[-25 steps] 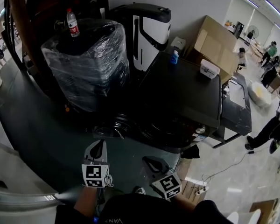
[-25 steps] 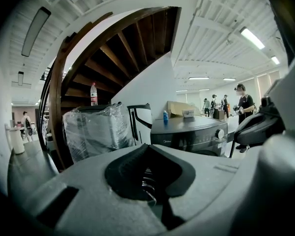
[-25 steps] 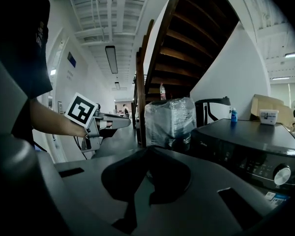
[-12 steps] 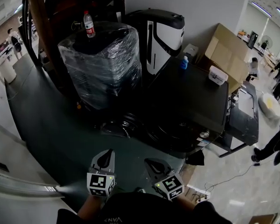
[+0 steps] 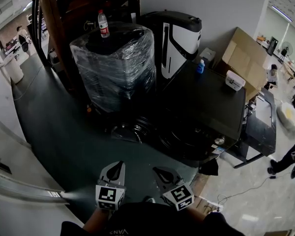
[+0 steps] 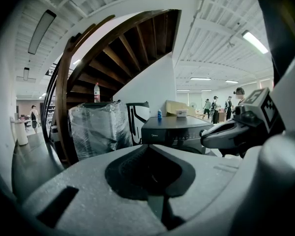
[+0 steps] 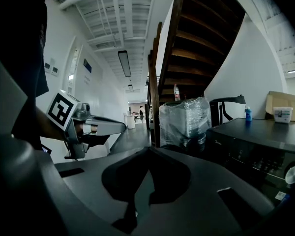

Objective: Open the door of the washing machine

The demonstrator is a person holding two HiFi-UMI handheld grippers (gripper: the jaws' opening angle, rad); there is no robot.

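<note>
The black washing machine (image 5: 206,107) stands at centre right in the head view, its round door (image 5: 179,142) on the dark front that faces me. My left gripper (image 5: 117,165) and right gripper (image 5: 158,170) are side by side low in the view, well short of the machine, both shut and empty. The left gripper view shows the machine (image 6: 174,129) ahead, past my shut left gripper (image 6: 147,147), with the right gripper (image 6: 226,134) beside it. In the right gripper view the machine (image 7: 255,149) is on the right, beyond my shut right gripper (image 7: 148,150).
A plastic-wrapped appliance (image 5: 113,63) with a water bottle (image 5: 103,24) on top stands left of the machine. Behind is a black-and-white appliance (image 5: 179,38). A blue bottle (image 5: 200,66) and a white box (image 5: 234,81) rest on the machine. Cardboard boxes (image 5: 248,63) and people are at the right, a wooden staircase (image 5: 54,18) at the left.
The head view has shifted: the machine and wrapped appliance now sit further right. Both grippers have sunk lower in the frame and stayed shut.
</note>
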